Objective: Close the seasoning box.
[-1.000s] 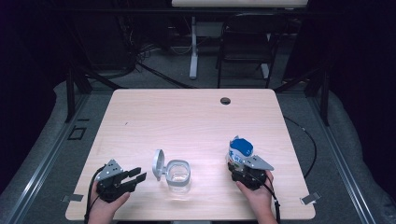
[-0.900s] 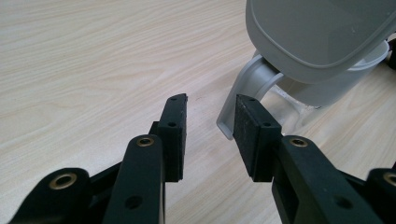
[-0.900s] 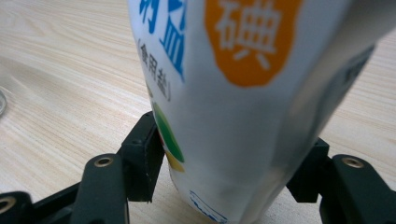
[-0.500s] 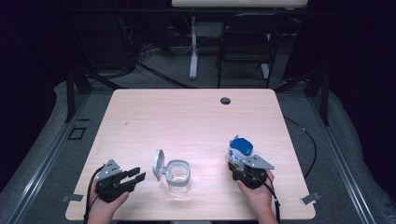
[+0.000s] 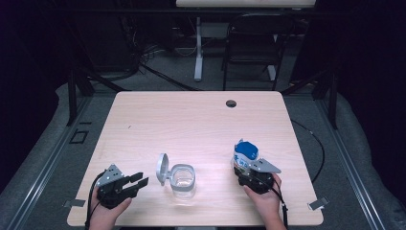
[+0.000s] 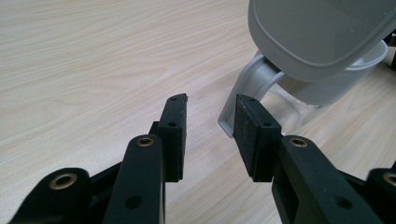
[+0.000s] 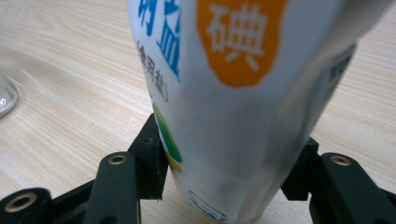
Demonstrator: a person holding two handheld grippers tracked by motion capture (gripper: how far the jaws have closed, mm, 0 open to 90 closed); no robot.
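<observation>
A white pouch (image 5: pixel 245 154) with a blue top and blue and orange print (image 7: pixel 233 70) stands upright on the table at the right. My right gripper (image 5: pixel 245 168) (image 7: pixel 229 161) has just been closing its jaws on the pouch's lower part, and both pads touch its sides. A clear container (image 5: pixel 183 180) sits near the front middle, its grey hinged lid (image 5: pixel 162 168) (image 6: pixel 322 37) tipped up. My left gripper (image 5: pixel 139 181) (image 6: pixel 210 105) lies low at the front left, open and empty, its tips just short of the lid's hinge (image 6: pixel 250 88).
The wooden table (image 5: pixel 191 120) has a round cable hole (image 5: pixel 231 103) near its far edge. A chair (image 5: pixel 251 43) and desk legs stand behind the table. Part of the clear container's rim (image 7: pixel 5 95) shows left of the pouch.
</observation>
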